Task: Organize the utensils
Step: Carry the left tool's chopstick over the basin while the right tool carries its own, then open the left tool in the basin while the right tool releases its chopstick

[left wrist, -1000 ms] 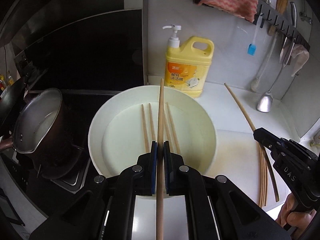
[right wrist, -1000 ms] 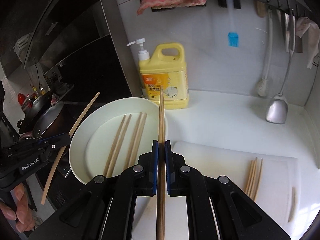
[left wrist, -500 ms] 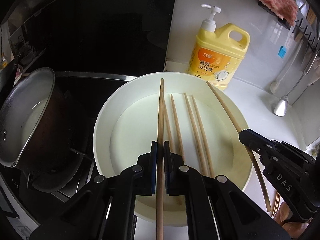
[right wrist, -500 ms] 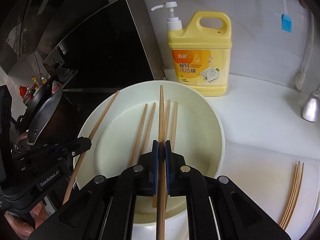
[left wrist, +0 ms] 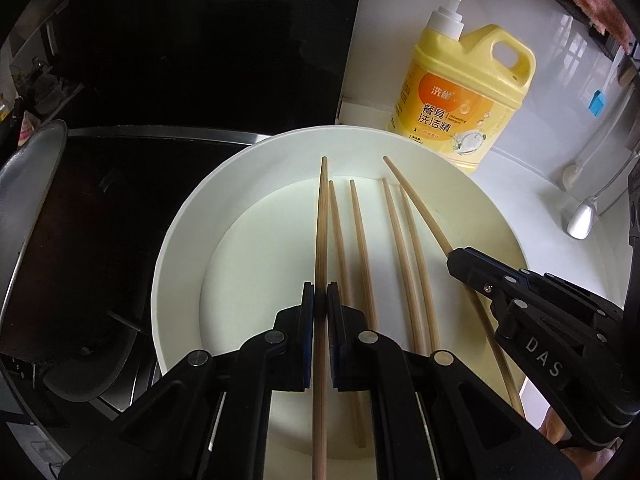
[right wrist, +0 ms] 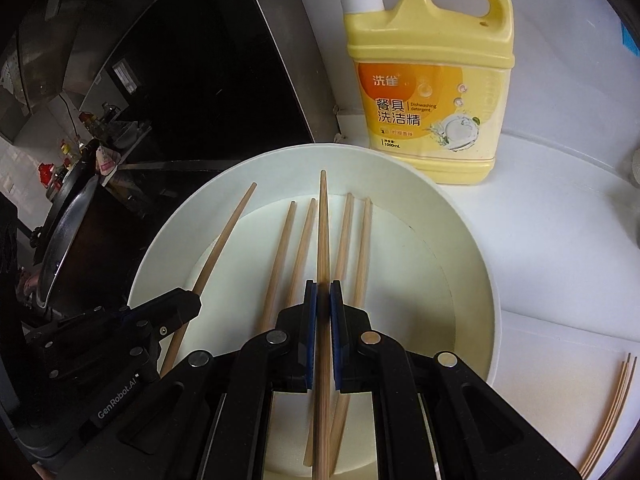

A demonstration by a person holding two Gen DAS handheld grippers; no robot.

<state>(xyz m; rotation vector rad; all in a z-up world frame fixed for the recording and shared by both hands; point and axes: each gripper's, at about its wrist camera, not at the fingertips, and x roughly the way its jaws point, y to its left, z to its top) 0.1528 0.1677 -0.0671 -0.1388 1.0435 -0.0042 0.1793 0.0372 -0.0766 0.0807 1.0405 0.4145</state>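
A wide white bowl (left wrist: 180,240) sits on the counter with several wooden chopsticks (left wrist: 360,240) lying side by side on its floor. My left gripper (left wrist: 321,292) is shut on one chopstick (left wrist: 321,220), which points forward over the left part of the bowl. My right gripper (right wrist: 323,290) is shut on another chopstick (right wrist: 323,224), held over the loose ones (right wrist: 280,264) in the bowl (right wrist: 472,248). The left wrist view shows the right gripper (left wrist: 460,256) at the bowl's right side. The right wrist view shows the left gripper (right wrist: 192,300) at the bowl's left side.
A yellow detergent bottle (left wrist: 460,108) (right wrist: 428,92) stands just behind the bowl. A metal pot (left wrist: 32,200) sits on the dark stove to the left. More chopsticks (right wrist: 612,408) lie on the white board to the right. A ladle (left wrist: 580,220) hangs at the far right wall.
Both grippers have come forward and down over the bowl, each still holding its chopstick. The bowl and bottle now look larger and closer.
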